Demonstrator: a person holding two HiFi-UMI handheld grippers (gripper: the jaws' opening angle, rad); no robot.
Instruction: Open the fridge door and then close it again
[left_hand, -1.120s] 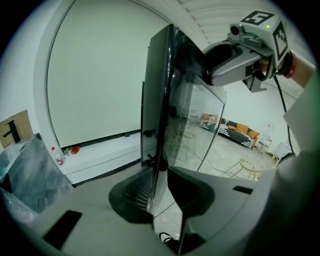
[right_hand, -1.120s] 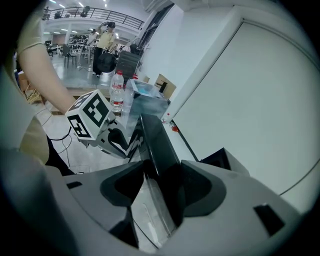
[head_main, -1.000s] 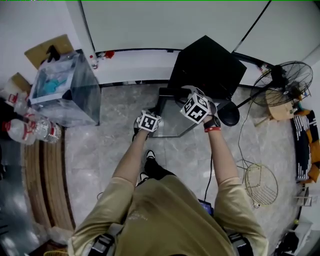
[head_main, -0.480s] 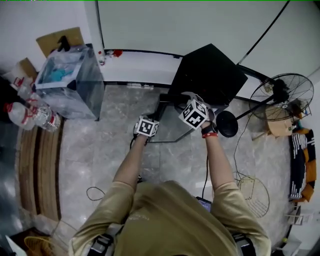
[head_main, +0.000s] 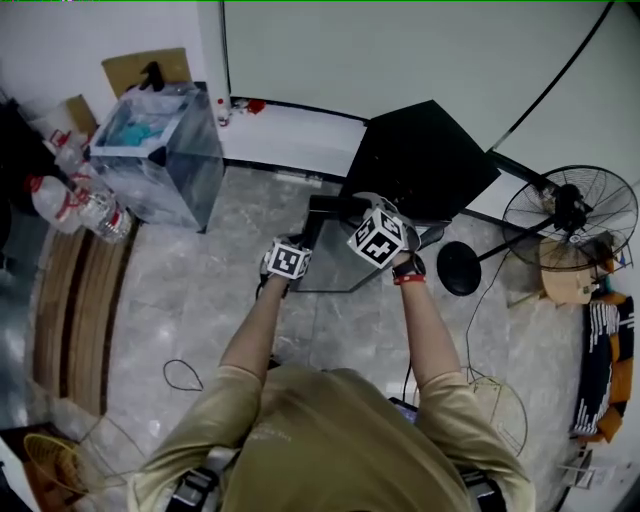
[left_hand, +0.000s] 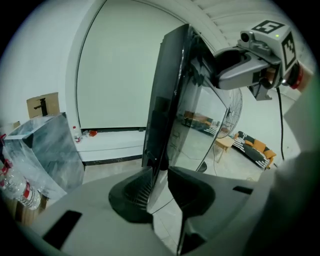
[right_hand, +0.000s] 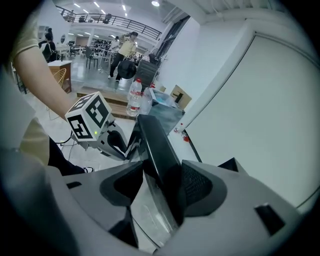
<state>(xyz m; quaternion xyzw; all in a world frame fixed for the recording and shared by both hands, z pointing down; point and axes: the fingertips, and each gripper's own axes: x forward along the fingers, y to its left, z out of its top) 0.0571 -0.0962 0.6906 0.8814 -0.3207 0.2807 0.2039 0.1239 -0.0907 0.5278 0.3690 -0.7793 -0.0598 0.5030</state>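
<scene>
Black, shiny fridge door (left_hand: 167, 100) stands open. Left gripper (left_hand: 159, 187) and right gripper (right_hand: 162, 185) both squeeze its edge with their fingers (right_hand: 197, 187), so they can swing it.

The fridge (head_main: 425, 160) is black on top. The fridge door (head_main: 335, 255) is dark and glossy, with a mirror-like face that reflects the pale room. My left gripper (left_hand: 159, 192) and right gripper (right_hand: 160, 187) are light grey with black ribbed pads; both bear black square markers on white faces. The wristband (head_main: 404, 279) on my arm at the fridge is red. The floor (head_main: 190, 310) in front of the fridge is grey marbled tile. The fan (head_main: 570, 215) beside the fridge is black. My shirt (head_main: 340, 440) is khaki.
</scene>
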